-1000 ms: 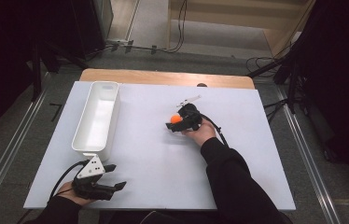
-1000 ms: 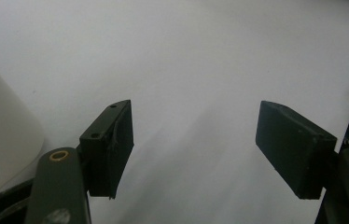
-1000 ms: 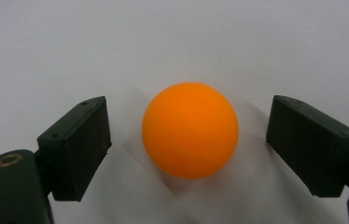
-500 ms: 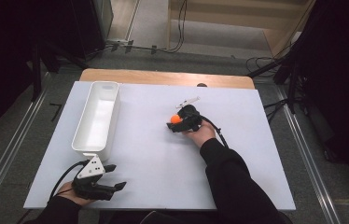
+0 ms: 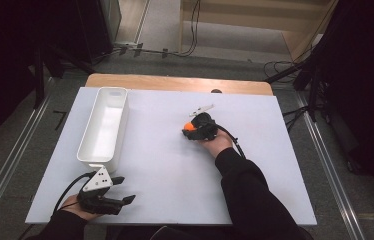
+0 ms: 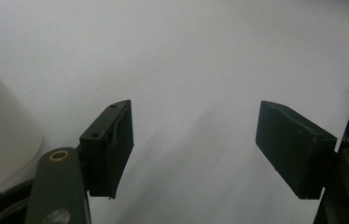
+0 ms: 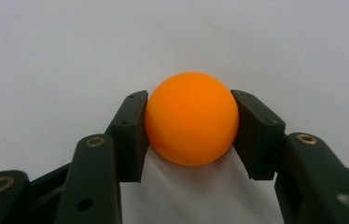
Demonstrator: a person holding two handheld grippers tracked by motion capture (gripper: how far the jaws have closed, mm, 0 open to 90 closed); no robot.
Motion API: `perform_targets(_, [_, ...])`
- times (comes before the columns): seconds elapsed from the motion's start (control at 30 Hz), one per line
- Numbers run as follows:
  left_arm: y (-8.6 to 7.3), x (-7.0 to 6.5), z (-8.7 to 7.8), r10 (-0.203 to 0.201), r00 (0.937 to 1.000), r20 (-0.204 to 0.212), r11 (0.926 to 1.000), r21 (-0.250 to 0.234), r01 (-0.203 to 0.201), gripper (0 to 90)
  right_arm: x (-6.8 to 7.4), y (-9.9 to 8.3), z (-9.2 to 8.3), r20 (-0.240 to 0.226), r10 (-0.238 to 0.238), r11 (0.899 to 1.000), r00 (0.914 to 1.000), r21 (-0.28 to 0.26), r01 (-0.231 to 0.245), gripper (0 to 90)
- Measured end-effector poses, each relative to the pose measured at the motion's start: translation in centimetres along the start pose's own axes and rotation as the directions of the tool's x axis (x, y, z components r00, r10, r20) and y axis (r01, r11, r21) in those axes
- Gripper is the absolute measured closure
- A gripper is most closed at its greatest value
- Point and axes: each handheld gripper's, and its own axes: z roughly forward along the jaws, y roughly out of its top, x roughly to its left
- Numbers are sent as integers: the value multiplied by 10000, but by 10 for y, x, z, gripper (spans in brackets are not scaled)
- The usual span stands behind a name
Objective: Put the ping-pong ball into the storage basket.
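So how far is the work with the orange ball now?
Done: the right tongs have just closed on the orange ball, pads pressing both sides. In hand: the ball sits mid-table, not visibly lifted. Left, probably: carrying it to the empty white bin. The left tongs wait open.

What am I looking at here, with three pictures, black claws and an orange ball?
A person sits at a white table holding a hand-held tool with two black jaws in each hand. The high view looks down from above; the other two pictures come from cameras riding on each tool. The right gripper has just been closing its jaws, and they now pinch a smooth orange ball from both sides. The left gripper rests near the table's front edge, jaws apart with nothing between them. A long white plastic tray lies at the left.
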Motion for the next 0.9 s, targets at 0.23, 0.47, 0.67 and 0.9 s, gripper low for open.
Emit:
perform_targets(0.23, [0, 0, 0, -28, 10000, -2, 10000, -26, 28, 279, -2, 1, -1, -196, 110, 9999, 9997, 91, -108, 477])
perform_targets(0.47, [0, 0, -1, -22, 10000, -9, 10000, -47, 22, 279, -5, 1, -4, -414, 427, 9991, 9982, 35, -426, 477])
perform_targets(0.67, [0, 0, 0, -7, 10000, -6, 10000, -56, 7, 280, -7, 4, -11, -578, 556, 9984, 9968, -89, -562, 477])
perform_targets(0.9, [1, 0, 0, 13, 10000, 19, 10000, -48, -12, 279, -4, 8, -21, -926, 639, 9970, 9936, -371, -676, 478])
